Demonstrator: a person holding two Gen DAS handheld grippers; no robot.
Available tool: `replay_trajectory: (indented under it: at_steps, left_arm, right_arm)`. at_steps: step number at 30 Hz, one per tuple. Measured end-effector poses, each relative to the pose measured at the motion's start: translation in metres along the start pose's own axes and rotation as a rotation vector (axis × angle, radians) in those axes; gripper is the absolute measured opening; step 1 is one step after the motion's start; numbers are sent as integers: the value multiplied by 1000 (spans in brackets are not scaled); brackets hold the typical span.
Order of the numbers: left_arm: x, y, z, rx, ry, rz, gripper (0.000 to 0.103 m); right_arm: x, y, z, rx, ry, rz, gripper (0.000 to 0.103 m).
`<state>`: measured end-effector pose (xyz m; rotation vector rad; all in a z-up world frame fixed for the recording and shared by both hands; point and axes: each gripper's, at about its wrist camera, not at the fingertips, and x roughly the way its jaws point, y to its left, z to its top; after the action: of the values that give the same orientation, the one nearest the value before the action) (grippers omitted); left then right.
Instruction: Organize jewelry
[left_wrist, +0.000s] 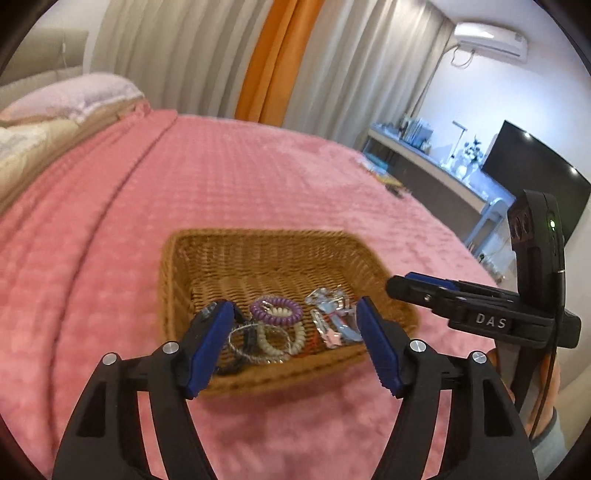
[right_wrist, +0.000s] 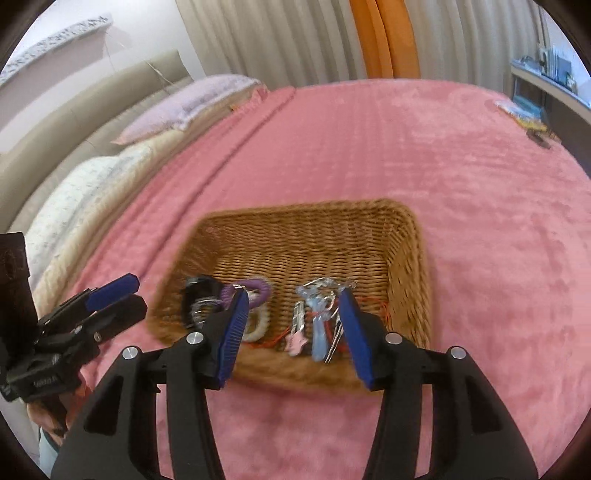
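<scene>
Basket (left_wrist: 258, 254) open from above, far half bare, jewelry (left_wrist: 273, 325) crowding near wall

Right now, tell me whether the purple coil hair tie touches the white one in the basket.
Touching. The left wrist view shows the purple coil hair tie lying overlapped on the white coil hair tie, no gap, inside the basket.

Tan woven basket (left_wrist: 177, 280) on my pink waffle-textured bedspread (left_wrist: 221, 177). Inside: purple coil tie (left_wrist: 276, 310), cream coil tie (left_wrist: 280, 341), clear-and-blue clips (left_wrist: 332, 317). My pads (left_wrist: 212, 347) blue, frames black. Orange curtain (left_wrist: 273, 59) between grey ones.

bed: pink blanket (left_wrist: 229, 192) | curtains (left_wrist: 177, 51) grey, orange | TV (left_wrist: 535, 173) | air conditioner (left_wrist: 487, 37)
</scene>
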<state>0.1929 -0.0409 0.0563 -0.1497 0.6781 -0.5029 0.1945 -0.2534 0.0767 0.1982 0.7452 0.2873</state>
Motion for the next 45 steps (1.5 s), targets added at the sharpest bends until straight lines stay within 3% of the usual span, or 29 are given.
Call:
replay_trajectory:
  at_steps: [4, 9, 11, 15, 24, 27, 31, 37, 45]
  left_arm:
    - [-57, -19, -7, 38, -118, 41, 82]
    - [-110, -41, -25, 86, -219, 94, 85]
    - [-125, -49, -36, 102, -252, 123, 86]
    - [-142, -59, -63, 141, -297, 198, 88]
    - [-129, -56, -120, 126, -318, 321, 88]
    - [-119, -45, -133, 60, -335, 349, 88]
    - [-105, -44, -143, 75, -339, 415, 88]
    - [-86, -39, -152, 77, -300, 427, 88]
    - [-86, -43, -157, 92, -317, 455, 88]
  right_arm:
    - [-49, 21, -18, -31, -102, -23, 59]
    - [-100, 48, -51, -65, -219, -51, 64]
    - [-115, 56, -67, -71, -268, -57, 71]
    - [-128, 64, -94, -80, -326, -100, 73]
    - [-119, 58, -152, -95, -415, -207, 73]
    - [-109, 52, -163, -94, -429, -223, 73]
    - [-94, 44, -172, -91, -424, -237, 73]
    - [-78, 38, -181, -87, -404, -232, 73]
    - [-75, 44, -185, -104, -409, -247, 73]
